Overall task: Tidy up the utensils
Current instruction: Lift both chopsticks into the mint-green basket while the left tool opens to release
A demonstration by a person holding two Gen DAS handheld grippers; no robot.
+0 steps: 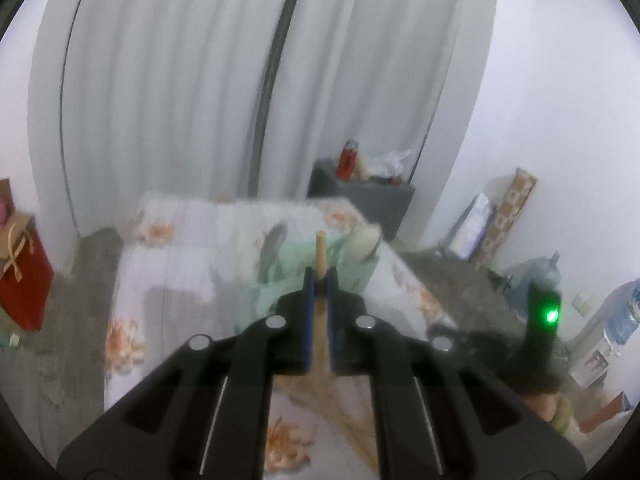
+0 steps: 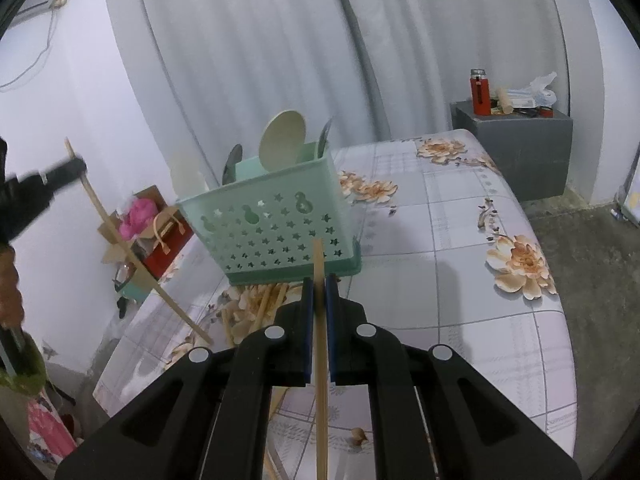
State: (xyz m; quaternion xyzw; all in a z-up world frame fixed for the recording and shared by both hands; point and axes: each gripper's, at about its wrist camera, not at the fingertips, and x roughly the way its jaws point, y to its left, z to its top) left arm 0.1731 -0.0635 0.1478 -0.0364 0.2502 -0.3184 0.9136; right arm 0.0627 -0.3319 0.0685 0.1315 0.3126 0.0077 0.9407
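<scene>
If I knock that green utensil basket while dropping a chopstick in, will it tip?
Possibly. The green basket looks like thin perforated plastic, so probably light. A tall spoon stands above its rim, raising its weight. It also sits on a soft-looking cloth, likely sliding or rocking easily.

Black plastic gripper [image 2: 319, 292] bodies, blue pads [image 2: 307, 312], silver round screws [image 2: 274, 333].

- No text, label, brand, number or sign can be read in either view.
- Print is seen on the patterned box [image 1: 509, 209] leaned against the far right wall, but it is too blurred to be made out.
</scene>
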